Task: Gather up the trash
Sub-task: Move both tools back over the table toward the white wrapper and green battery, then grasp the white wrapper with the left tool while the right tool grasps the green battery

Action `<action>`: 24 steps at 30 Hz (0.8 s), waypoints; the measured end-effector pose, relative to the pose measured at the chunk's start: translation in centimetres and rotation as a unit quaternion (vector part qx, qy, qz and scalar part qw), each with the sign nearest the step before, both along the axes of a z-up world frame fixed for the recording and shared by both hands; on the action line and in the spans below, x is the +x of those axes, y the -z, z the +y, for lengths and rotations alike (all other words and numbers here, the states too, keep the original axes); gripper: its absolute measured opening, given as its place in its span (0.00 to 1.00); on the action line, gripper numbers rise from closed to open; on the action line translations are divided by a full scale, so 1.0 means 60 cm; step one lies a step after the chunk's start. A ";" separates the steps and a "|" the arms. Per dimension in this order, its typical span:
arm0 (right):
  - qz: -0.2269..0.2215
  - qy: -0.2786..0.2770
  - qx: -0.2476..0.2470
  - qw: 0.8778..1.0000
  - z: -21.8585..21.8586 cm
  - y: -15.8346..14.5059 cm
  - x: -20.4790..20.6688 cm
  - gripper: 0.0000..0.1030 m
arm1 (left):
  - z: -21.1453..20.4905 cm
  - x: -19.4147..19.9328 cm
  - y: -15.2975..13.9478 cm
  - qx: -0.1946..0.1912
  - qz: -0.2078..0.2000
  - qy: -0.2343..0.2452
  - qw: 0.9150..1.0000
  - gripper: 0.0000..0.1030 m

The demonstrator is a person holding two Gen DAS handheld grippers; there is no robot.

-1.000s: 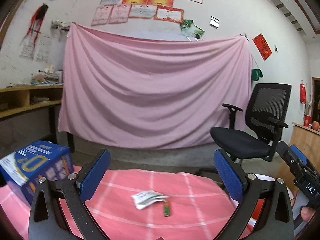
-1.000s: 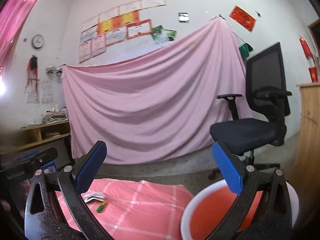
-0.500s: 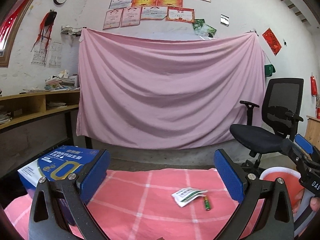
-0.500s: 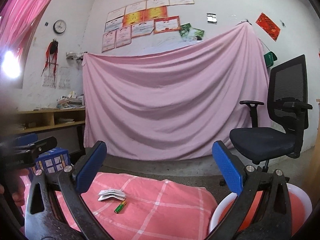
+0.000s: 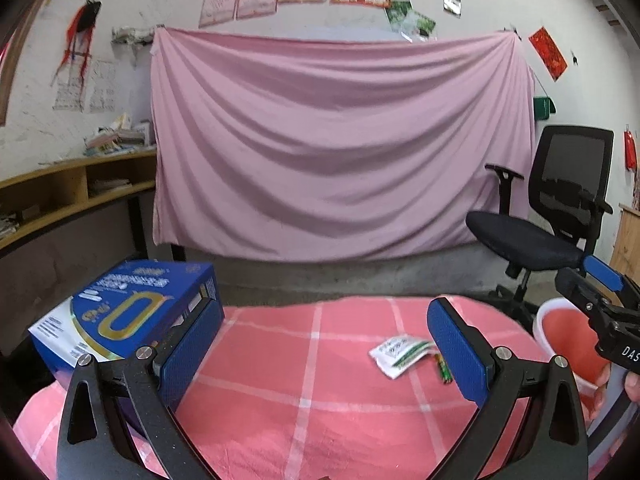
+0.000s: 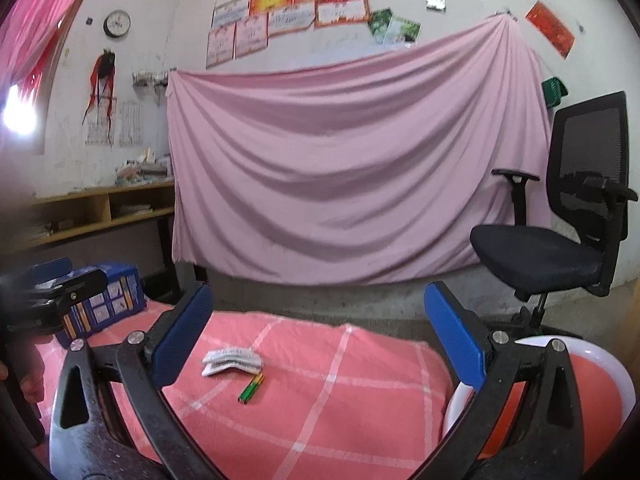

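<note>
Two tools appear, each with two blue, dimpled pads on black, matte arms. Left tool (image 5: 324, 346): pads spread wide, pinching nothing, hovering above the surface (image 5: 280, 400). Right tool (image 6: 318, 338): pads likewise spread wide and empty.

One surface, draped in a soft pink cloth crossed by pale grid lines, carries the trash. One flat white packet (image 6: 232, 361) with green print, crumpled and slightly curled, lies near the cloth's middle. Green batteries (image 6: 251, 388), slim cylinders with a yellow end, lie just beside the packet on its near side; the right view suggests two side by side, though the left view does not settle the count. Packet and batteries sit apart from both tools.

One blue cardboard box (image 5: 128, 312), rectangular with a gold ring printed on top, stands at the surface's left edge, just beside the left tool's left pad. One round bin (image 6: 600, 384), white-rimmed with a red-orange lining, sits at the right edge. One black mesh-backed chair (image 5: 552, 216) stands before one pink sheet (image 5: 340, 140) hung in loose folds on the wall.
</note>
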State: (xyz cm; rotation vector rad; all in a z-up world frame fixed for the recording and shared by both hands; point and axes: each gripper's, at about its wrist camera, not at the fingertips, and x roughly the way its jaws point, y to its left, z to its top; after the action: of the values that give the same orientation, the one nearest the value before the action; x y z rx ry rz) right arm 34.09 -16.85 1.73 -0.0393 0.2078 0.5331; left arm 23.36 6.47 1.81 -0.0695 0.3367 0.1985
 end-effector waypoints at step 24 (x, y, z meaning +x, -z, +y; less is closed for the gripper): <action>0.244 -0.116 -0.155 0.950 0.124 0.118 0.110 0.70 | 0.021 0.111 0.072 -0.042 0.198 0.046 0.978 0.61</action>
State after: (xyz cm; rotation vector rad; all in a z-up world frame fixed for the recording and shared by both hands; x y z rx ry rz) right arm 40.67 -9.43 -5.34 -0.2422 0.7788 0.7360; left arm 30.00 7.74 -2.53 -0.0976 0.7445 0.1039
